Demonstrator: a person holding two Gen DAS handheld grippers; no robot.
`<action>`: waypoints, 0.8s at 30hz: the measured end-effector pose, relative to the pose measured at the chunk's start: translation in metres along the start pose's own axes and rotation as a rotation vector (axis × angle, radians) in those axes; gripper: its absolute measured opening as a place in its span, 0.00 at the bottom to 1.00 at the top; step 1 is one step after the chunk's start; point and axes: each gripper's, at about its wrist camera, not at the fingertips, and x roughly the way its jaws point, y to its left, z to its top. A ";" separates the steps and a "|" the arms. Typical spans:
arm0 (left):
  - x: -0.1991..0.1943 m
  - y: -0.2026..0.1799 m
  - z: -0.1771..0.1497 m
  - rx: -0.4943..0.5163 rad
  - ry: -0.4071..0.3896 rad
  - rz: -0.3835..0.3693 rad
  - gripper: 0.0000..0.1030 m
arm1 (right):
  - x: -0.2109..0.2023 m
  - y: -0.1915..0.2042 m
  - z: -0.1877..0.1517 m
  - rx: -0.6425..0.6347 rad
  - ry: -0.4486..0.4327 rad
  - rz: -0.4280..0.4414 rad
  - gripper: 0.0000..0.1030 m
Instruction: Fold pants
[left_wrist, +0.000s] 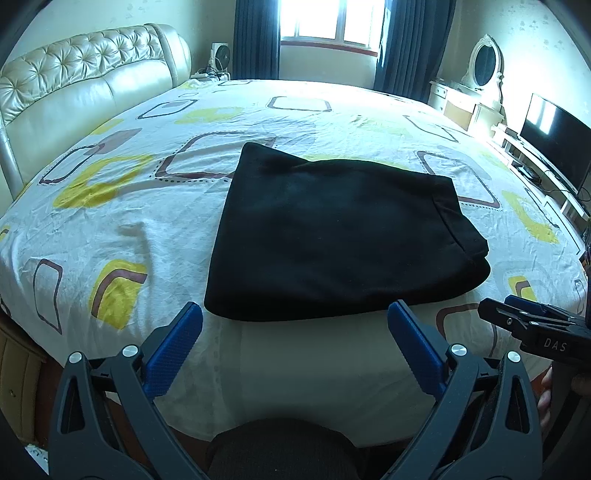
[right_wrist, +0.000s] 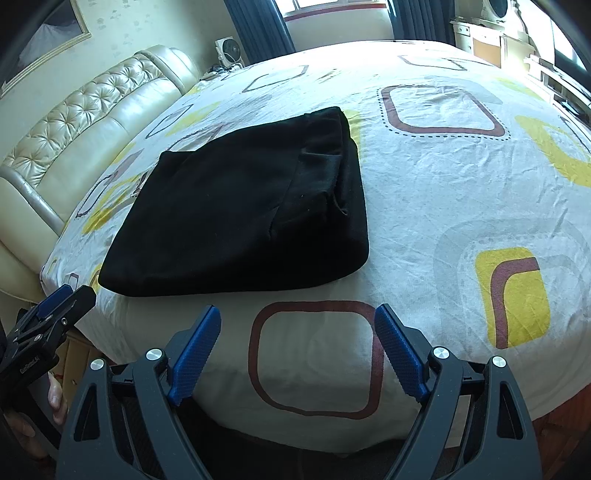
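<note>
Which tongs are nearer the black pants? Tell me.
Left. The left tongs hang open right at the near edge of the black pants; the right tongs hang open beside their corner, slightly farther off.

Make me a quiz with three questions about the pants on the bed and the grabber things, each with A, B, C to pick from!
1. Where do the pants lie?
A. on the bed
B. on the floor
C. over the headboard

2. What colour are the pants?
A. yellow
B. black
C. white

3. How does the left gripper stand?
A. shut on the pants
B. shut on the sheet
C. open, holding nothing

Answers:
1 A: the folded bundle rests flat on the patterned sheet.
2 B: the cloth is black all over, in both views.
3 C: its blue pads stand wide apart, short of the pants' near edge; the right gripper stands open too.
</note>
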 end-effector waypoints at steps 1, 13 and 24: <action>0.000 0.000 0.000 0.000 -0.001 0.000 0.97 | 0.000 0.000 0.000 0.000 0.002 0.000 0.82; -0.001 -0.003 -0.001 0.001 0.004 -0.007 0.97 | 0.003 0.000 -0.002 0.001 0.015 0.000 0.82; -0.001 -0.006 0.001 0.016 0.007 0.011 0.97 | 0.004 0.002 -0.003 0.000 0.023 0.008 0.82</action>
